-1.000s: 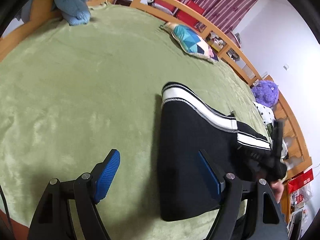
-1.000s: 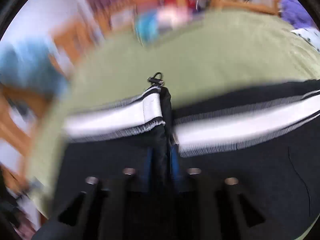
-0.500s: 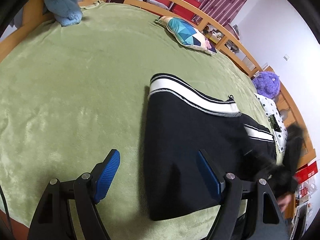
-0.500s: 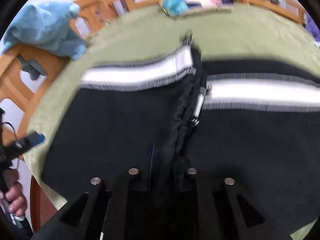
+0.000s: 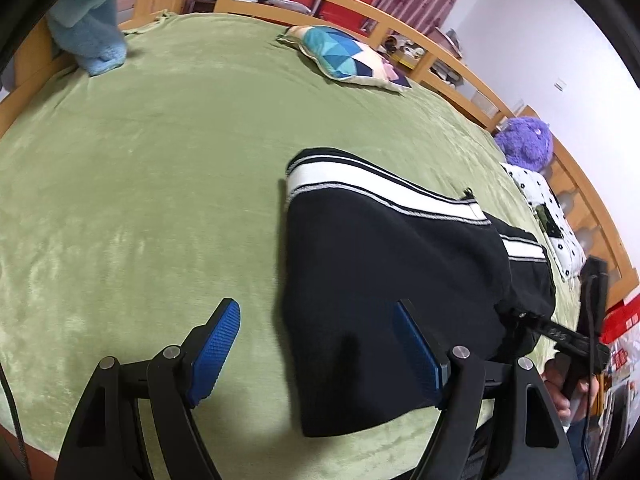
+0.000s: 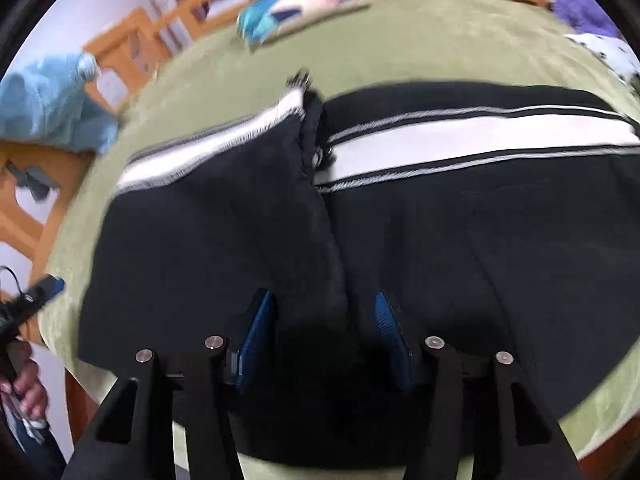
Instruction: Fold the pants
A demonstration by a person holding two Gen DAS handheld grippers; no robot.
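Note:
Black pants (image 5: pixel 380 264) with a white side stripe lie folded on the green bed cover (image 5: pixel 160 160). My left gripper (image 5: pixel 316 312) is open above the pants' near left edge, one pad over the cover, the other over the cloth, touching nothing. In the right wrist view the pants (image 6: pixel 440 240) fill the frame. My right gripper (image 6: pixel 323 298) hangs over them with its jaws opening; a raised black fold runs down between the pads, which do not press it. The right gripper (image 5: pixel 576 340) and its hand also show at the left wrist view's right edge.
A patterned pillow (image 5: pixel 348 54) lies at the far side of the bed. A light blue cloth (image 5: pixel 92 32) hangs over the wooden rail (image 5: pixel 440 56) at the far left. A purple plush toy (image 5: pixel 524 144) and a spotted cloth (image 5: pixel 548 212) sit at the right.
My right gripper was shut on the pants' black fold and its jaws have now parted, letting go of it, while it drew back toward the near edge. The left gripper shifted sideways, still open.

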